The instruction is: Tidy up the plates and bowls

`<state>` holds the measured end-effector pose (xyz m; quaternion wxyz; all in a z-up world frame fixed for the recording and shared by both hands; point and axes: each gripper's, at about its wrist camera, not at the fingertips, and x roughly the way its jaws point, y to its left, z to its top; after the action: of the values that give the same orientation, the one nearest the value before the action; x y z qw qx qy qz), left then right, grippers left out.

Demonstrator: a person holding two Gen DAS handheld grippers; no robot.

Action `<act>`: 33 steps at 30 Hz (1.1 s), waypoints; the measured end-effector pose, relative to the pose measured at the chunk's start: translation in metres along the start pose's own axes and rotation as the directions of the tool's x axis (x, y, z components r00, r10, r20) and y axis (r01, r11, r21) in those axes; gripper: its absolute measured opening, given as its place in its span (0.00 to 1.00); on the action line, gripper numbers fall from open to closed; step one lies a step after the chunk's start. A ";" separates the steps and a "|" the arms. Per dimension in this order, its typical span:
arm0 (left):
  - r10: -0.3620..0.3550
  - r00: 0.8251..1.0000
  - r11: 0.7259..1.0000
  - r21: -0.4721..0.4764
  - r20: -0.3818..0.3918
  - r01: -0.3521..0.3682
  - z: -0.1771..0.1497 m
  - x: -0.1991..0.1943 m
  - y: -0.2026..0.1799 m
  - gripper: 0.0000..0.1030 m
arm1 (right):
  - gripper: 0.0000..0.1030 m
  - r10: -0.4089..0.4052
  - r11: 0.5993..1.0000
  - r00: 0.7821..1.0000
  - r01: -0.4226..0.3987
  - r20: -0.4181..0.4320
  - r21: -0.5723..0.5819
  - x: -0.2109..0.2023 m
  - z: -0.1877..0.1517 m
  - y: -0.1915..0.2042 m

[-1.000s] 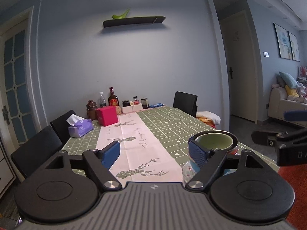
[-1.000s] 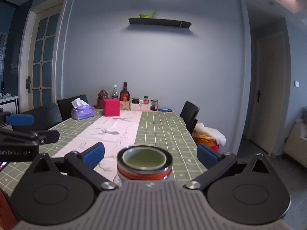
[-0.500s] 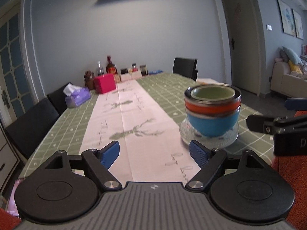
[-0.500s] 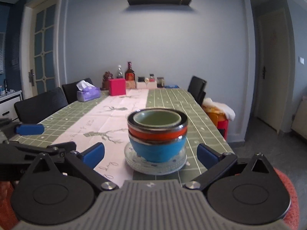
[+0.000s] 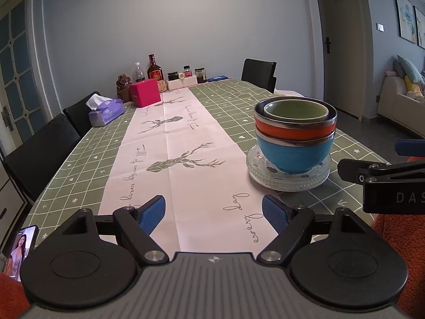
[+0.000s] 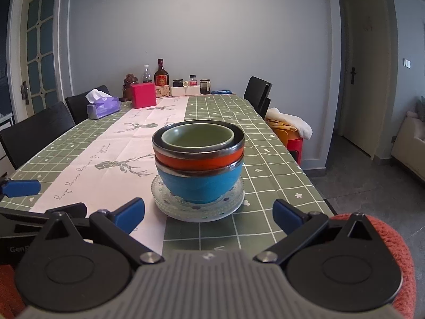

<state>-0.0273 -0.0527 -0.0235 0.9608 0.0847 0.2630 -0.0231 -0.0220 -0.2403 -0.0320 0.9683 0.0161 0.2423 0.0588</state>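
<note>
A stack stands near the table's front edge: clear glass plates (image 6: 198, 207) at the bottom, a blue bowl (image 6: 199, 186) on them, an orange bowl (image 6: 199, 160) in it and a green bowl (image 6: 198, 137) on top. The stack also shows in the left wrist view, with its plates (image 5: 289, 178) and blue bowl (image 5: 294, 154). My right gripper (image 6: 208, 212) is open and empty, just short of the stack. My left gripper (image 5: 213, 214) is open and empty over the pink runner, left of the stack. The right gripper (image 5: 382, 164) shows at the right edge of the left wrist view.
The long table has a green checked cloth (image 5: 225, 101) and a pink runner (image 5: 175, 138). A tissue box (image 5: 106, 110), a pink box (image 5: 144, 95) and bottles and jars (image 5: 155, 73) stand at the far end. Black chairs (image 5: 39, 148) line both sides. A phone (image 5: 22, 247) lies at the near left.
Both grippers have drawn back and tilted down from the stack, so the whole stack now shows in front of them. The jaws stay open.
</note>
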 end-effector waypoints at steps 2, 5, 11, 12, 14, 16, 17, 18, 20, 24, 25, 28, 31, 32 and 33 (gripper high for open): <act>0.003 1.000 1.000 0.001 -0.002 -0.003 0.000 0.000 0.000 0.94 | 0.97 0.005 1.000 1.000 -0.005 0.002 0.003 0.000 0.000 -0.001; 0.004 1.000 1.000 0.004 -0.008 -0.004 0.000 0.003 0.000 0.94 | 0.97 0.000 1.000 1.000 0.000 0.000 -0.002 0.001 0.000 0.000; 0.021 1.000 1.000 0.016 -0.008 -0.021 -0.001 0.004 -0.002 0.94 | 0.97 -0.001 1.000 1.000 0.001 0.004 -0.001 0.001 0.000 0.001; 0.020 1.000 1.000 0.016 -0.007 -0.020 -0.001 0.004 -0.002 0.94 | 0.97 -0.001 1.000 1.000 0.001 0.004 -0.001 0.001 0.000 0.001; 0.022 1.000 1.000 0.014 -0.005 -0.022 0.000 0.004 -0.002 0.94 | 0.97 -0.002 1.000 1.000 0.002 0.004 -0.002 0.001 0.000 0.001; 0.021 1.000 1.000 0.011 -0.003 -0.021 0.000 0.003 -0.001 0.94 | 0.97 -0.001 1.000 1.000 0.001 0.004 -0.001 0.001 0.000 0.001; 0.021 1.000 1.000 0.011 -0.004 -0.021 0.000 0.003 -0.001 0.94 | 0.97 -0.002 1.000 1.000 0.002 0.004 -0.002 0.001 0.000 0.001; 0.021 1.000 1.000 0.012 -0.004 -0.021 0.000 0.003 -0.001 0.94 | 0.97 -0.002 1.000 1.000 0.002 0.004 -0.002 0.001 0.000 0.001; 0.021 1.000 1.000 0.012 -0.004 -0.021 0.000 0.003 -0.001 0.94 | 0.97 -0.003 1.000 1.000 0.003 0.003 -0.003 0.001 0.000 0.001; 0.022 1.000 1.000 0.014 -0.002 -0.022 0.000 0.002 -0.002 0.94 | 0.97 -0.005 1.000 1.000 0.005 0.000 -0.007 0.002 0.000 0.002; 0.022 1.000 1.000 0.015 -0.001 -0.022 0.000 0.002 -0.002 0.94 | 0.97 -0.005 1.000 1.000 0.005 0.000 -0.008 0.002 0.000 0.002; 0.022 1.000 1.000 0.014 -0.001 -0.022 0.000 0.002 -0.002 0.94 | 0.97 -0.004 1.000 1.000 0.004 0.000 -0.008 0.002 0.000 0.002; 0.022 1.000 1.000 0.014 -0.001 -0.022 0.000 0.002 -0.002 0.94 | 0.97 -0.006 1.000 1.000 0.006 -0.001 -0.010 0.003 0.000 0.002; 0.022 1.000 1.000 0.015 -0.001 -0.022 0.000 0.002 -0.002 0.94 | 0.97 -0.006 1.000 1.000 0.006 -0.001 -0.010 0.003 0.000 0.002; 0.022 1.000 1.000 0.015 -0.001 -0.022 0.000 0.002 -0.002 0.94 | 0.97 -0.005 1.000 1.000 0.005 -0.001 -0.010 0.003 0.000 0.002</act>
<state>-0.0260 -0.0547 -0.0251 0.9602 0.0946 0.2624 -0.0142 -0.0197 -0.2379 -0.0336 0.9684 0.0106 0.2423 0.0574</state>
